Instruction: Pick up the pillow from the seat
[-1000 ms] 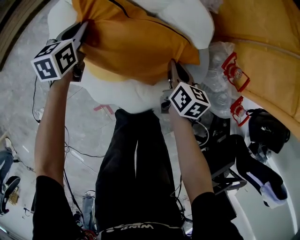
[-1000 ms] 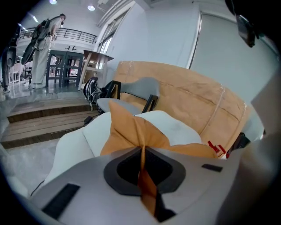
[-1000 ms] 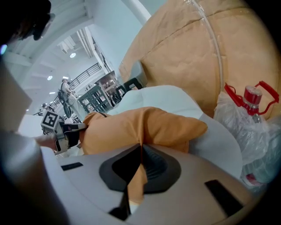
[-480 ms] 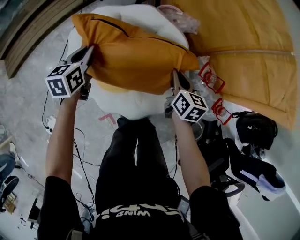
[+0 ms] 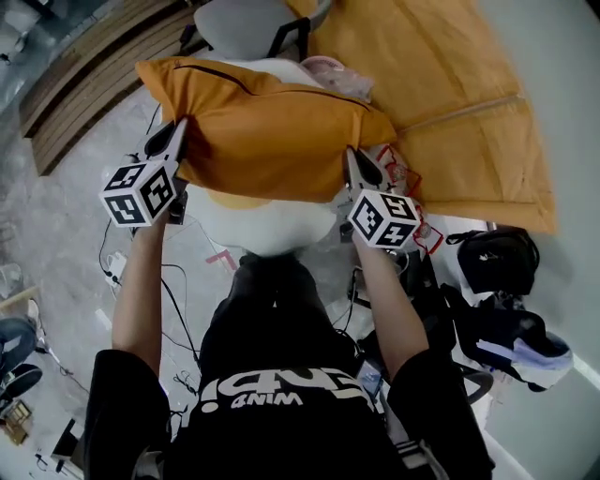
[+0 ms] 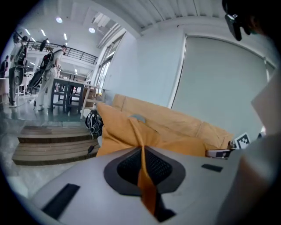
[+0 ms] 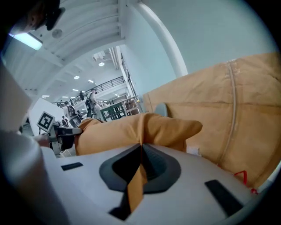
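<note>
An orange pillow (image 5: 262, 131) with a dark zip hangs in the air above a round white seat (image 5: 267, 220). My left gripper (image 5: 180, 133) is shut on the pillow's left edge. My right gripper (image 5: 352, 161) is shut on its right corner. A strip of orange cloth runs between the closed jaws in the left gripper view, where the pillow (image 6: 116, 132) bulges beyond the left gripper (image 6: 142, 160). The right gripper view shows the same pinch, with the pillow (image 7: 145, 127) stretching away from the right gripper (image 7: 140, 160) toward the other gripper's marker cube.
A large orange beanbag sofa (image 5: 450, 103) lies behind and to the right. A grey chair (image 5: 244, 23) stands behind the seat, wooden steps (image 5: 84, 84) at the far left. Black bags (image 5: 497, 258) and red-handled items (image 5: 405, 169) sit at the right. Cables (image 5: 178, 309) trail over the floor.
Both grippers have risen together with the pillow between them. The pillow now hangs higher above the white seat, and more of the room shows around it.
</note>
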The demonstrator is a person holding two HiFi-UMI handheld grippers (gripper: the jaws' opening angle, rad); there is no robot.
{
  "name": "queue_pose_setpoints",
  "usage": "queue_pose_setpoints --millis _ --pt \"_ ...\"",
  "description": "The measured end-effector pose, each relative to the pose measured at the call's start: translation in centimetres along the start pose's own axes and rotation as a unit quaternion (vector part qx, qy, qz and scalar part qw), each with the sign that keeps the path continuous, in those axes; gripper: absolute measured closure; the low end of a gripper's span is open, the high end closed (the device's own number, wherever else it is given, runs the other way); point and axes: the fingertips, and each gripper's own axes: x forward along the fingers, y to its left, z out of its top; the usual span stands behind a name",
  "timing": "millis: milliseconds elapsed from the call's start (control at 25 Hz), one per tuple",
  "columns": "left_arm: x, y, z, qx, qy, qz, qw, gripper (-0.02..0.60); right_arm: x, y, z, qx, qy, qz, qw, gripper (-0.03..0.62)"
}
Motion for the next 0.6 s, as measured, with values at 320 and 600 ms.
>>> queue_pose_setpoints --millis 320,600 --pt "-9.2 -4.7 9.1 0.043 -0.095 -0.014 0.9945 0.563 -7.0 4.7 10.6 -0.082 -0.081 0.035 0.993 0.565" --pt "-17.8 -9.2 13.4 0.071 -0.172 -0.010 0.9825 0.563 -13.9 8.3 16.7 -0.123 -0.147 0.064 0.979 0.565"
